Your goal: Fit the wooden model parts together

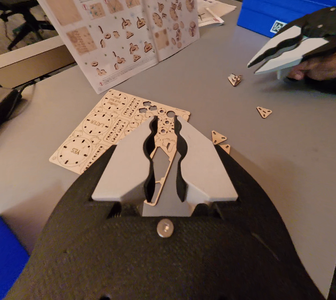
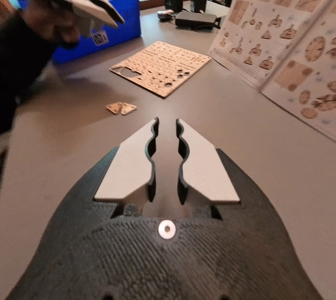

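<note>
Two blue plastic bins sit on the grey table [image 1: 209,76]: one bin [image 1: 283,0] at the far right corner, its inside mostly hidden, and another bin [image 2: 125,11] behind the left gripper with a wooden sheet standing in it. An open instruction booklet [image 1: 116,27] stands propped behind the flat laser-cut plywood sheet [image 1: 101,135]. Left gripper [image 1: 165,118] hovers over that sheet, jaws parted, gripping nothing. Right gripper [image 2: 167,120] hangs over bare table, jaws parted and empty. Three loose wooden triangles [image 1: 218,136] [image 1: 225,148] [image 1: 264,112] and a small assembled wooden piece [image 1: 235,79] lie nearby.
</note>
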Tool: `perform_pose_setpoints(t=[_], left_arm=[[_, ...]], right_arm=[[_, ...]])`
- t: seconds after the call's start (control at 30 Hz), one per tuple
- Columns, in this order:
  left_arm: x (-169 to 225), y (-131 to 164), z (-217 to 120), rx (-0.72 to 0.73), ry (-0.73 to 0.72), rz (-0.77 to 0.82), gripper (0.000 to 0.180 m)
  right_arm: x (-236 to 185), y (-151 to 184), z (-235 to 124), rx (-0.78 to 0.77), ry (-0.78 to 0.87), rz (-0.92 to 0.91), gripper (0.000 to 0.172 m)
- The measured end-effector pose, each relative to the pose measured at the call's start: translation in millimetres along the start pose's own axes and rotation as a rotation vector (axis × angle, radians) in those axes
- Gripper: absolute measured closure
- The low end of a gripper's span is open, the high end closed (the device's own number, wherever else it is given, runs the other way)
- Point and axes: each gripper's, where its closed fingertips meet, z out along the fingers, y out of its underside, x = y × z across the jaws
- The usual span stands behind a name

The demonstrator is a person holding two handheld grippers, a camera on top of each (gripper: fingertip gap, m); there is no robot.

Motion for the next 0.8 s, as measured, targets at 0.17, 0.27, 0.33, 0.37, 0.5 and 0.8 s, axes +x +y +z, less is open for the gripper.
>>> perform_pose_setpoints(t=[0.17, 0.27, 0.33, 0.37, 0.5, 0.8], left_arm=[[5.1, 28.7, -1.3, -0.020, -0.139, -0.011, 0.167], [4.5, 41.0, -6.8, 0.005, -0.142, -0.102, 0.166], [1.9, 42.8, -11.1, 0.063, -0.142, -0.164, 0.166], [1.7, 41.7, -13.2, 0.099, -0.133, -0.187, 0.166], [8.4, 35.9, -15.3, 0.171, -0.060, -0.225, 0.163], [12.7, 42.3, -10.7, 0.137, -0.039, -0.192, 0.165]], right_arm=[[-56.4, -2.2, 34.3, -0.062, -0.129, 0.015, 0.151], [-84.5, 13.6, 64.8, -0.191, -0.170, -0.012, 0.140], [-94.4, 23.0, 79.1, -0.260, -0.185, -0.002, 0.137], [-95.4, 25.4, 83.8, -0.277, -0.181, 0.001, 0.138], [-89.7, 31.0, 94.1, -0.323, -0.162, 0.011, 0.140], [-37.9, 35.1, 98.3, -0.371, 0.023, -0.085, 0.153]])
